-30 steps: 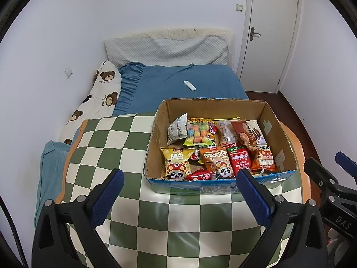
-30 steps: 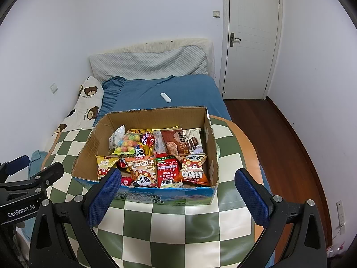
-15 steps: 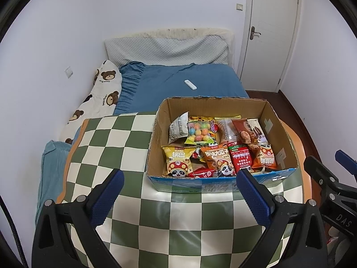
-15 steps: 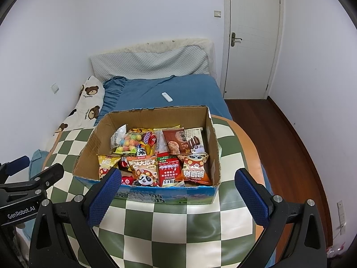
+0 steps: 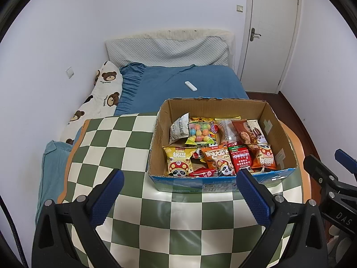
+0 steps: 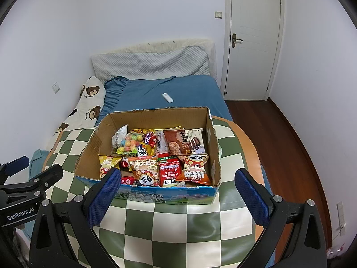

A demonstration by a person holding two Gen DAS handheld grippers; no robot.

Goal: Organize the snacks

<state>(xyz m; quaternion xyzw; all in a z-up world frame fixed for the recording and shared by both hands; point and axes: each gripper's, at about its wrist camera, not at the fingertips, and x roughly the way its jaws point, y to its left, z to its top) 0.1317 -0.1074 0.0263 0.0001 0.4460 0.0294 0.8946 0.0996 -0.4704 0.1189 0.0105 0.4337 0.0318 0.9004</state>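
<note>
An open cardboard box (image 5: 274, 122) with a blue front stands on the green-and-white checked table (image 5: 125, 138). It holds several snack packets: a yellow one (image 5: 178, 158), a red one (image 5: 241, 158), an orange panda one (image 5: 264, 158) and a bag of coloured candy balls (image 5: 200, 131). The box (image 6: 210, 138) shows in the right wrist view with the same packets. My left gripper (image 5: 179, 197) is open and empty, held in front of the box. My right gripper (image 6: 177, 197) is open and empty, also before the box.
Behind the table is a bed with a blue sheet (image 5: 178, 82), a white remote (image 5: 190, 86) on it, a bear-print pillow (image 5: 100, 96) and a grey headboard cushion. A white door (image 6: 252, 40) and wooden floor (image 6: 279, 138) are at the right.
Both grippers have drawn back and risen a little from the box. The box and packets have not moved.
</note>
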